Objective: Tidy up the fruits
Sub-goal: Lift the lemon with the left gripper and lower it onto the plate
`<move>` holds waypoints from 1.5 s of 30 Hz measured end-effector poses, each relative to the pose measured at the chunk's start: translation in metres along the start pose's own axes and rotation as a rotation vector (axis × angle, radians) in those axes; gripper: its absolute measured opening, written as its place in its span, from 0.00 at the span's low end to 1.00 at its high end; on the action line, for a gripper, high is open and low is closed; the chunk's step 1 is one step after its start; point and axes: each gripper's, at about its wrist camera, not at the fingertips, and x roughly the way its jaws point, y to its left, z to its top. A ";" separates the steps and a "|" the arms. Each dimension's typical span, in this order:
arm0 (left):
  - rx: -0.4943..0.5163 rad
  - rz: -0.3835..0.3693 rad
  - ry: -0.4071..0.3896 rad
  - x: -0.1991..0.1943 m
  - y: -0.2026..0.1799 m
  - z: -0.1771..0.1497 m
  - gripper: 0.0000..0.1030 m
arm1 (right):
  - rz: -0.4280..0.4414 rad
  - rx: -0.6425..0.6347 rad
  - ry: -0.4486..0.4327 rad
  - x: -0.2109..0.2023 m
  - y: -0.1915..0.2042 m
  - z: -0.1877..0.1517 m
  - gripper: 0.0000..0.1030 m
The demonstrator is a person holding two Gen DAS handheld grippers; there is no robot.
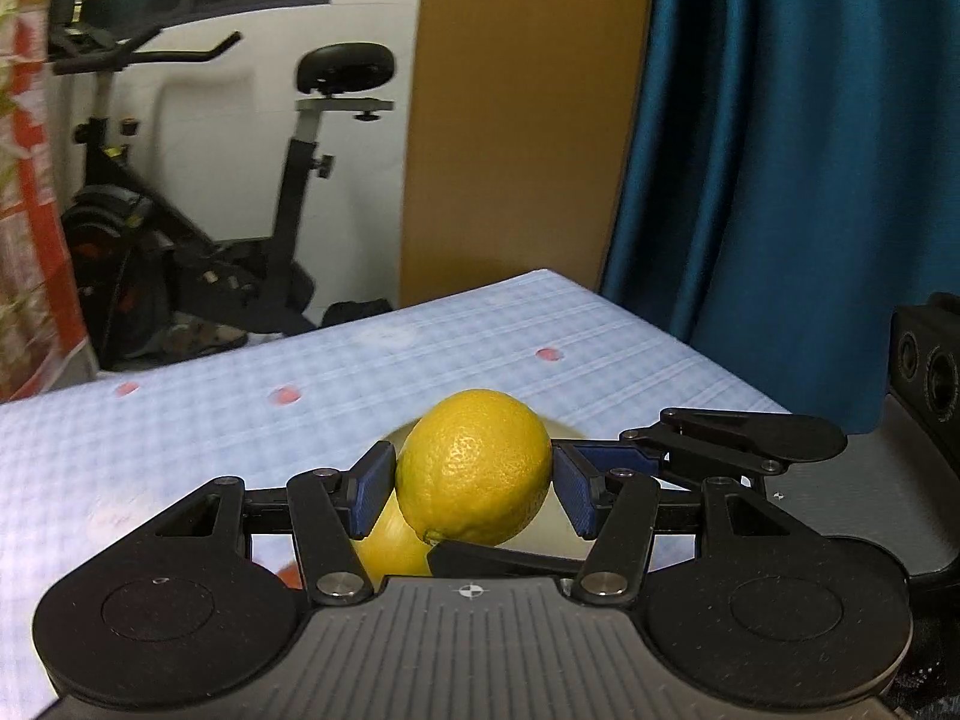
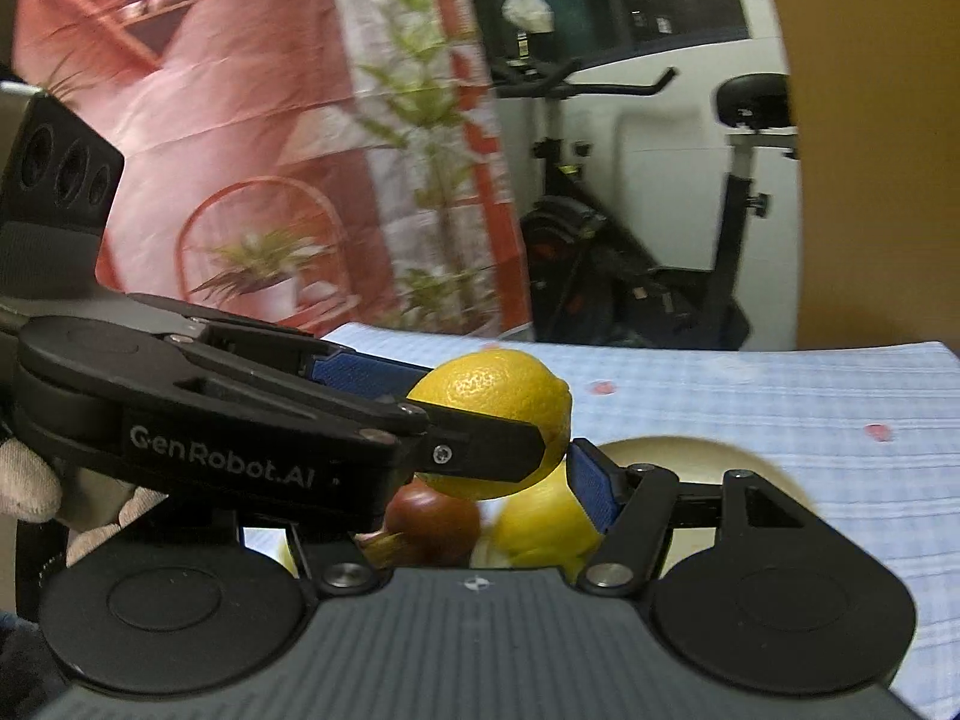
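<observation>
Left gripper (image 1: 474,474) pinching a yellow lemon (image 1: 474,468) above the pale plate (image 2: 708,456), right gripper (image 2: 480,492) spread wide near the lemon, another lemon (image 2: 540,522) and a dark red fruit (image 2: 435,519) on the plate, checked tablecloth (image 1: 180,438) under it

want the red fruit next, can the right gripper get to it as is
Probably not yet: the left gripper, shut on a lemon, lies across the open right gripper, right over the red fruit.

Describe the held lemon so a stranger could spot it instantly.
Start at the blue checked tablecloth and find the pale plate on it. Above the plate, the left gripper clamps a lemon. It alone is lifted; a second lemon and a reddish fruit sit lower.
</observation>
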 end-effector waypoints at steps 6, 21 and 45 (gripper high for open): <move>0.018 -0.033 0.047 0.042 0.007 0.009 0.59 | -0.041 0.029 0.021 0.014 -0.037 0.005 0.65; -0.035 0.007 0.152 0.118 0.030 0.017 0.59 | -0.048 0.092 0.132 0.072 -0.089 -0.001 0.65; -0.095 0.022 0.210 0.135 0.045 0.015 0.58 | -0.043 0.211 0.198 0.094 -0.106 -0.004 0.65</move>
